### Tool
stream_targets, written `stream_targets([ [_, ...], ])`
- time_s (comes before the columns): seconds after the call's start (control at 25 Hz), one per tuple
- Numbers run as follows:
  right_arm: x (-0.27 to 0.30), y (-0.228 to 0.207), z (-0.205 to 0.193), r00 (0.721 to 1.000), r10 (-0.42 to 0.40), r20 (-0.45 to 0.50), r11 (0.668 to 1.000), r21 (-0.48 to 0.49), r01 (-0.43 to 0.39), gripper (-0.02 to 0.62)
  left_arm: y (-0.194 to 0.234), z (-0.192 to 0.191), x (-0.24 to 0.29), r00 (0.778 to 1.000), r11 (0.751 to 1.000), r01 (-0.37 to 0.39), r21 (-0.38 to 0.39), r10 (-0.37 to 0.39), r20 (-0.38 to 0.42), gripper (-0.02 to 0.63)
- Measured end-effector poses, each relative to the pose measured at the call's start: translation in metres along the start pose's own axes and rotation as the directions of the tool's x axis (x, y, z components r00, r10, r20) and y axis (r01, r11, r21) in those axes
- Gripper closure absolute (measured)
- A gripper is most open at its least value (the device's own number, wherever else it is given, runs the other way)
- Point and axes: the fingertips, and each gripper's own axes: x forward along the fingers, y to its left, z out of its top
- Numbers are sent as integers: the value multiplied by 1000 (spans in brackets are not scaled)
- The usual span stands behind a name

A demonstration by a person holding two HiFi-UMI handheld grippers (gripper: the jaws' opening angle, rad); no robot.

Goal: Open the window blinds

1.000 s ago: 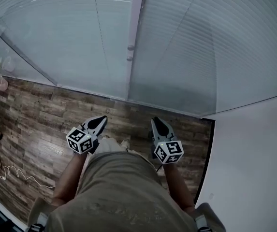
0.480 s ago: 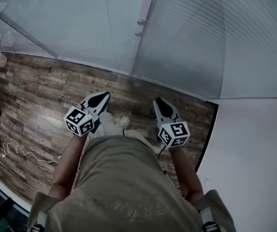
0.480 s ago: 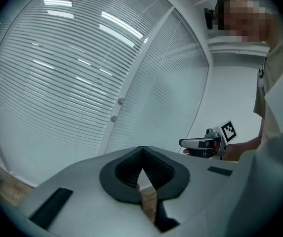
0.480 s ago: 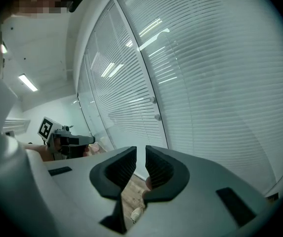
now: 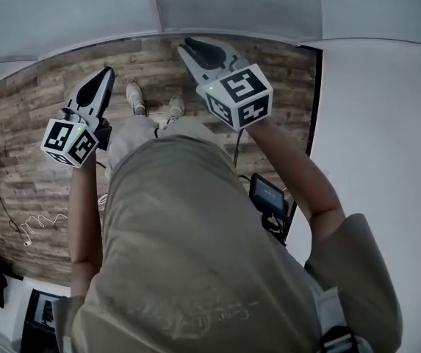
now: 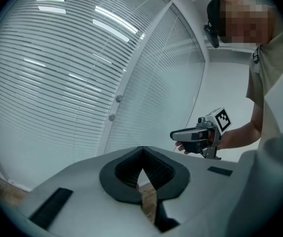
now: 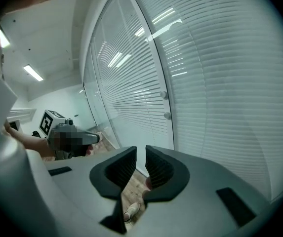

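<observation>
Blinds (image 6: 57,73) (pale, slatted) run beyond both gripper views' edges.

This looks like an office interior. Tall framed glass partitions (image 7: 112,78) are hung with slatted blinds (image 6: 57,73), and the floor (image 5: 34,123) is wood-look planking. Plain white walls (image 5: 386,123) and strip lights (image 7: 34,73) set in a white ceiling complete the room.

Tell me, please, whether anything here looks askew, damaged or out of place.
Nothing looks damaged: the blinds hang with even slats. The only untidy thing is a loose white cable lying in loops on the wooden floor.
</observation>
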Motion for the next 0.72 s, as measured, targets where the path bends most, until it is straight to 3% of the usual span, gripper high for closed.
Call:
stream_targets([
  [0.72, 2, 14, 20, 1000, -6, 30, 1000, -20, 7, 551, 6, 12, -4, 1000, 1000, 12, 18, -13, 17, 592],
])
